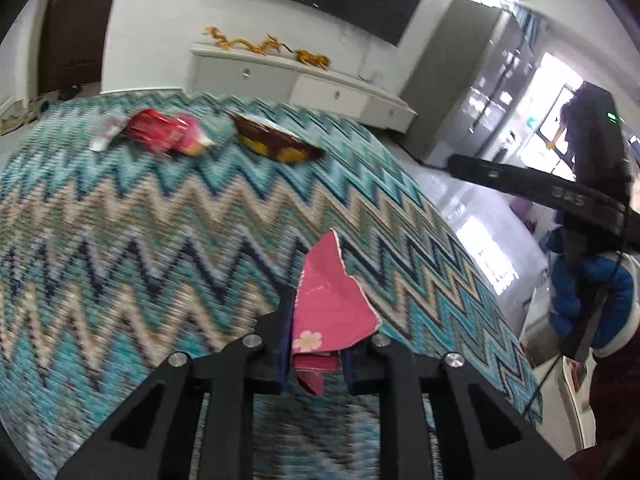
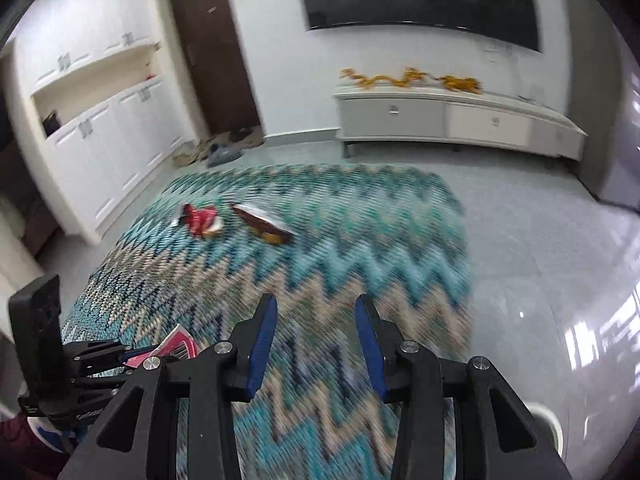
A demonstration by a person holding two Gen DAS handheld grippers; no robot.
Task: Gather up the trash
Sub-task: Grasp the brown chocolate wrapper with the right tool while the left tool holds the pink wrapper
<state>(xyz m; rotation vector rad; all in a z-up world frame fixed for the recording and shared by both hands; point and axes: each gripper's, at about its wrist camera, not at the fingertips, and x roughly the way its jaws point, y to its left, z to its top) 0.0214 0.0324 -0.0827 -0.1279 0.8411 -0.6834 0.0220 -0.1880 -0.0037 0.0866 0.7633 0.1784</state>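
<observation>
Pinched between the nearly closed blue pads of the left gripper [image 1: 316, 344] is a torn pink cardboard scrap with a flower print [image 1: 332, 304], so 1 piece looks collected. 2 remain well ahead on the zigzag teal woven rug [image 1: 120, 240]: a crumpled red foil wrapper [image 1: 164, 136] and a brown snack packet [image 1: 276, 144]. Only the right view shows the right gripper [image 2: 316, 340] partly open and empty.

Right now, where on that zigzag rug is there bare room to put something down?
The near half of the rug is bare, and so is its right side toward the tiled floor. It is crowded only at the far left, around the red wrapper and brown wrapper.
</observation>
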